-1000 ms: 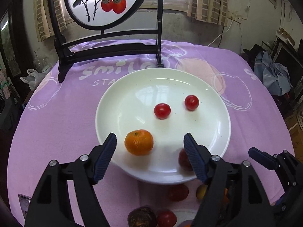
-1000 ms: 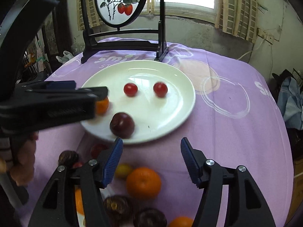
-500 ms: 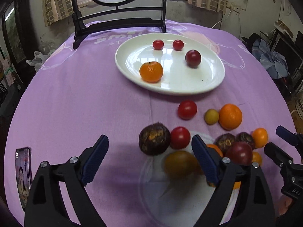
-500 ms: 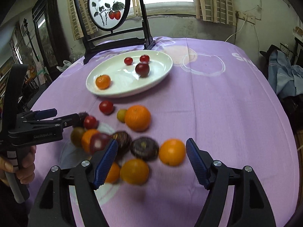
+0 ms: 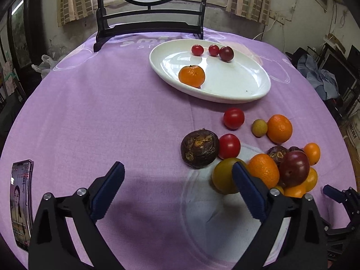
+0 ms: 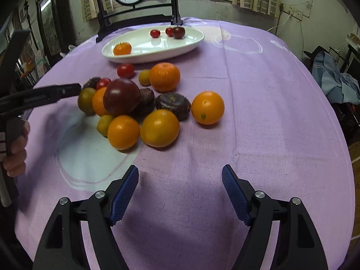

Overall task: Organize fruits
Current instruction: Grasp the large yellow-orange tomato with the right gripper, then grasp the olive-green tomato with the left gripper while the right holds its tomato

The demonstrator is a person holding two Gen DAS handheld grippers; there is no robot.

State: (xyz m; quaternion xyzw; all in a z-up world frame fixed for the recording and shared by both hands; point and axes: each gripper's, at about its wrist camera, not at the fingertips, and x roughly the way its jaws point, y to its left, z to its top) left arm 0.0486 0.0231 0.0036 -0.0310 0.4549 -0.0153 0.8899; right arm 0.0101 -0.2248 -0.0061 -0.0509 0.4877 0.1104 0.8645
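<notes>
A white plate holds a mandarin, two cherry tomatoes and a dark plum; it also shows in the right wrist view. Several loose fruits lie in a pile nearer me: oranges, tomatoes, dark water chestnuts and a plum. My left gripper is open and empty, low over the cloth left of the pile. My right gripper is open and empty, short of the pile.
A purple tablecloth covers the round table. A black framed screen stand stands behind the plate. A phone lies at the left edge. Clothes lie on a seat at right.
Both grippers have pulled back from the plate toward the near side of the table. The loose fruit pile now shows in front of them. Both stay open.
</notes>
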